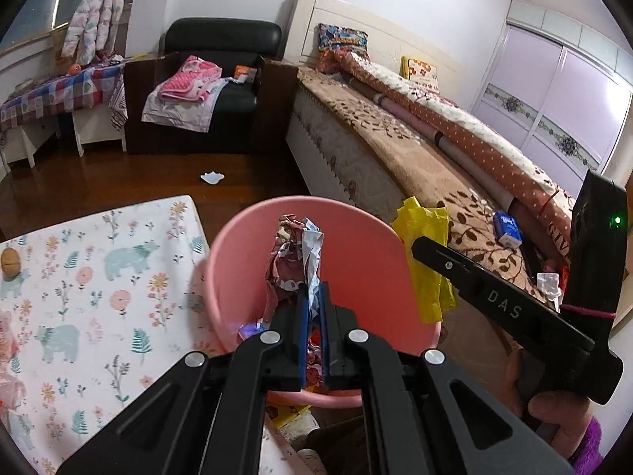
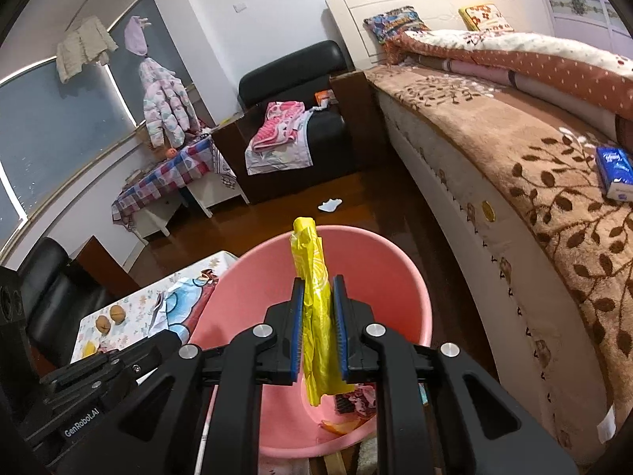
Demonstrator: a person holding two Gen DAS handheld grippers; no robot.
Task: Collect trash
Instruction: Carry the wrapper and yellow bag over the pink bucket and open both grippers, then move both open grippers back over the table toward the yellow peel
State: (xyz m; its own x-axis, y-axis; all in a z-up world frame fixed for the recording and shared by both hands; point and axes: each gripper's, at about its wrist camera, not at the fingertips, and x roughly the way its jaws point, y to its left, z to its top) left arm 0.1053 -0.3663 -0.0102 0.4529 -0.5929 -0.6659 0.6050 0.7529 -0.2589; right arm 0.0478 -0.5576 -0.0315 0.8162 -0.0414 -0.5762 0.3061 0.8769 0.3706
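A pink bin (image 1: 368,253) (image 2: 379,273) stands on the floor between a small table and the bed. My left gripper (image 1: 314,297) is shut on a crumpled patterned wrapper (image 1: 294,253), held over the bin's mouth. My right gripper (image 2: 318,293) is shut on a yellow plastic bag (image 2: 312,281), also above the bin. In the left wrist view that yellow bag (image 1: 425,245) and the right gripper's black body (image 1: 502,308) hang at the bin's right rim. Some wrappers (image 2: 358,399) lie at the bin's bottom. A white scrap (image 1: 212,177) (image 2: 330,205) lies on the wooden floor further off.
A table with a floral cloth (image 1: 99,277) is left of the bin, with walnuts (image 2: 110,316) on it. The bed (image 2: 534,182) runs along the right, a blue tissue pack (image 2: 615,174) on it. A black armchair (image 1: 221,79) with clothes stands behind. A hand (image 1: 554,407) grips the right tool.
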